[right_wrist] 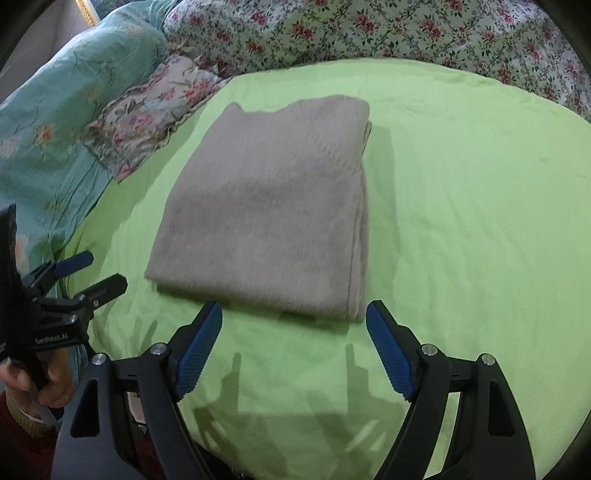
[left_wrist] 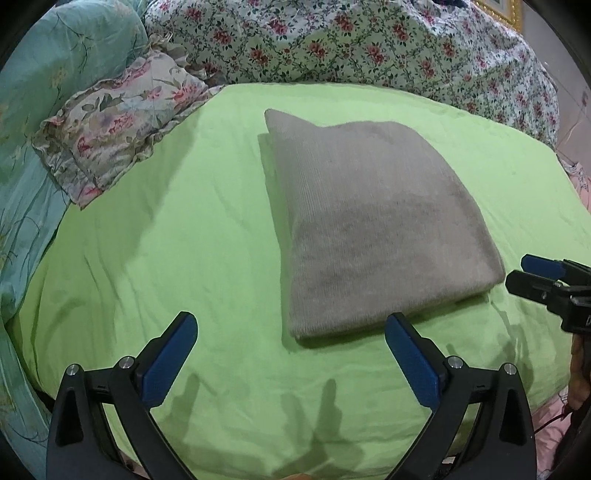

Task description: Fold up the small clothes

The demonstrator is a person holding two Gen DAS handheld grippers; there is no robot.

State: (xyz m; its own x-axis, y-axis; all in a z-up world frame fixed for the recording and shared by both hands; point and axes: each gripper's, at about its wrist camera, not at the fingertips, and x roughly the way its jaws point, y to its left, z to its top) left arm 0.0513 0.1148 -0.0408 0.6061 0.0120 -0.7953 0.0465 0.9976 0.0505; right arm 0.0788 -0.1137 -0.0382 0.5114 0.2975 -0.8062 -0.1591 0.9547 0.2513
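A grey knitted garment (left_wrist: 373, 221) (right_wrist: 273, 214) lies folded into a flat rectangle on the green sheet (left_wrist: 184, 240) (right_wrist: 461, 203). My left gripper (left_wrist: 291, 325) hangs open just short of the garment's near edge, with only sheet between its blue pads. In the right wrist view the same left gripper (right_wrist: 96, 273) shows at the left, held by a hand (right_wrist: 33, 380). My right gripper (right_wrist: 293, 310) stands open at the garment's near right corner, touching nothing. It also appears at the right edge of the left wrist view (left_wrist: 517, 271), beside the garment.
A ruffled floral pillow (left_wrist: 118, 122) (right_wrist: 147, 118) lies at the back left of the sheet. A teal quilt (left_wrist: 33, 147) (right_wrist: 48, 129) runs along the left. A flowered blanket (left_wrist: 351, 40) (right_wrist: 369, 26) is bunched across the back.
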